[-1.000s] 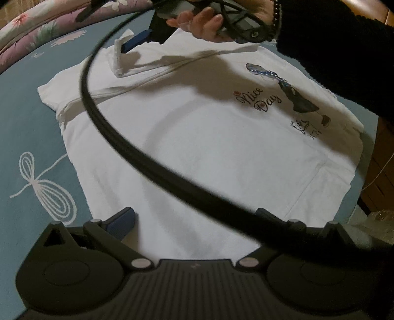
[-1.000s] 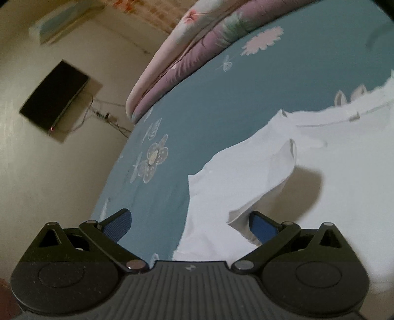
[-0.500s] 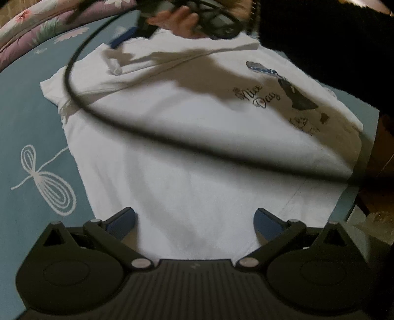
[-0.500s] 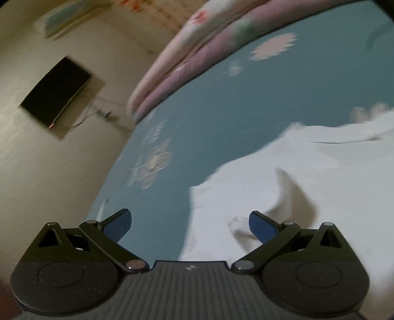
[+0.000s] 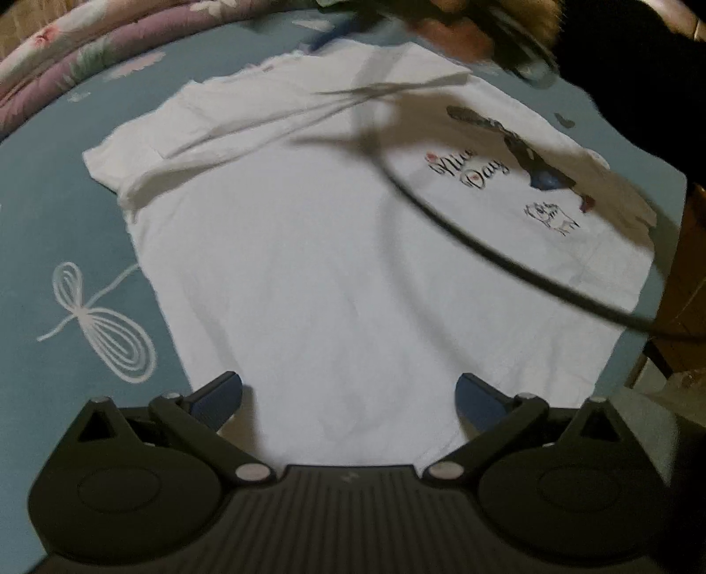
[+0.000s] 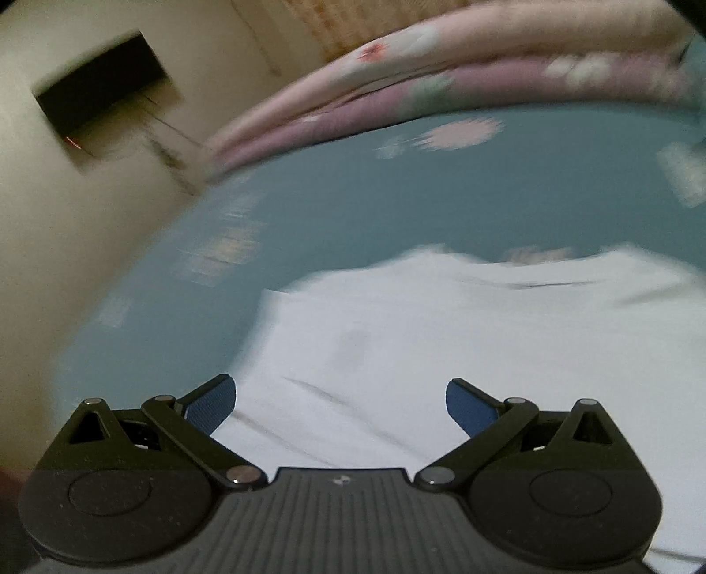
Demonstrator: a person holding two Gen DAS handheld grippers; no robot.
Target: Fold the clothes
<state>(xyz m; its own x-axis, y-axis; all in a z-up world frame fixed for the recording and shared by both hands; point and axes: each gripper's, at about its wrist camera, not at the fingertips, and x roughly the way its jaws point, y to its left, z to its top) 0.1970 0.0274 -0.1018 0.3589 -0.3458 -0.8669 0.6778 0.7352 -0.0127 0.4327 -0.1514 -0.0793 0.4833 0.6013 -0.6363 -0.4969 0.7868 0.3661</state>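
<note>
White cotton fills most of what I see: the T-shirt (image 5: 335,273) lies spread print-side up on the teal bedsheet (image 5: 53,212), its hem nearest my left gripper (image 5: 348,397) and its collar end toward the far edge of the bed, where the pink quilt (image 5: 66,57) is rolled up. One sleeve on the left side looks folded in over the body, with a crease running slantwise across the shoulder. The printed figure and the words "Nice Day" (image 5: 474,170) sit on the side toward the bed's right edge, where the shirt reaches almost to the drop-off.

My left gripper stands released, its blue pads spread wide and nothing between them, just above the hem. My right gripper (image 6: 339,399) is likewise spread apart and empty, low over the white cloth near the shoulder end; that view is badly smeared, so I cannot tell which seam lies under it. In the left view my right hand (image 5: 463,35) shows only as a blur at the top, with a black cable (image 5: 507,260) looping across the shirt.

I judge the fold is barely begun: at most one sleeve is turned in and the body lies flat. Next I would need a fresh hold, my left pads pinching the hem corner and my right pads a matching point at the shoulder, both layers caught together so the side can be carried over evenly. The cable could drag on the fabric and wants keeping clear.
</note>
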